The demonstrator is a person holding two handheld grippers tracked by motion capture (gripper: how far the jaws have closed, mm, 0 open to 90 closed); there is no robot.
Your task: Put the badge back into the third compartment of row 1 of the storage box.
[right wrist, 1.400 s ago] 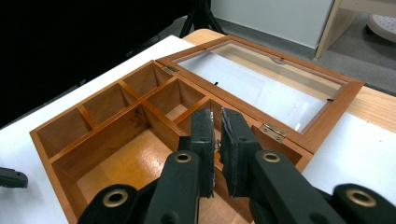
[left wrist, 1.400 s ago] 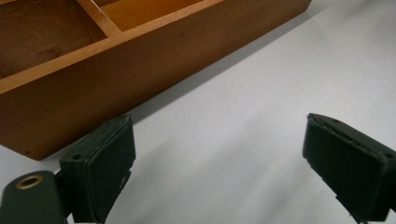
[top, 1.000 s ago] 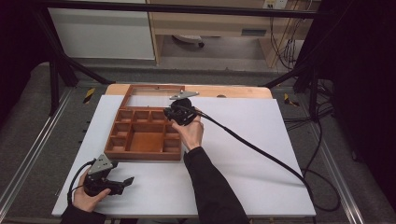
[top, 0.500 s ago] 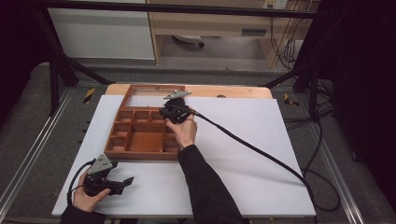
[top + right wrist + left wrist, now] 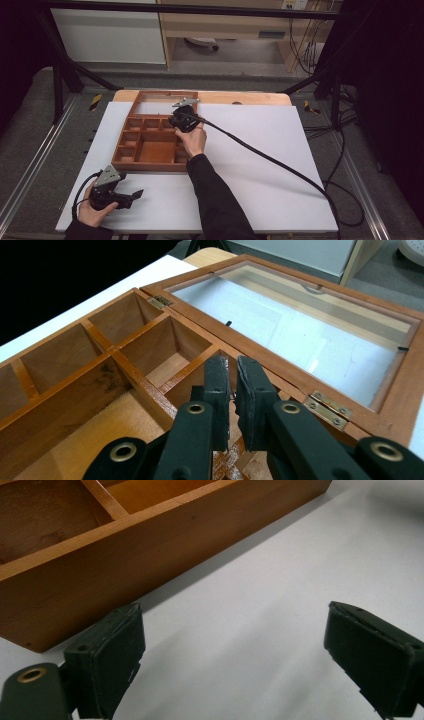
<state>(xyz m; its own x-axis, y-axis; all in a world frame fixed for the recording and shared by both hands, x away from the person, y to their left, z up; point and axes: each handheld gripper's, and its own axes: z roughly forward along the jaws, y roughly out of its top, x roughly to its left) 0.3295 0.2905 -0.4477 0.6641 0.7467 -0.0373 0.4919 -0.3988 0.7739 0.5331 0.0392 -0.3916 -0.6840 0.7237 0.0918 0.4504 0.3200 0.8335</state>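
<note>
Wooden box [image 5: 150, 145] on white surface [image 5: 260, 165], glazed lid [image 5: 300, 335] lying flat behind. Right claw [image 5: 231, 390] together, empty, over rear compartments. Left claw [image 5: 235, 650] apart, beside box front. Likely lid closing: hook far rim, swing gently.

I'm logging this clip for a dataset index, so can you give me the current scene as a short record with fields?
surface: white board on a table
main object: wooden compartment box, its compartments bare where visible
lid: glass-paned lid, hinged, lying open flat behind the box
left hand-held gripper: jaws wide apart, low over the board near the box's front wall, holding nothing
right hand-held gripper: jaws nearly closed, a thin gap between them, nothing visible in it, over the box's rear compartments near the hinges
cable: trails from the right hand-held gripper across the board
</note>
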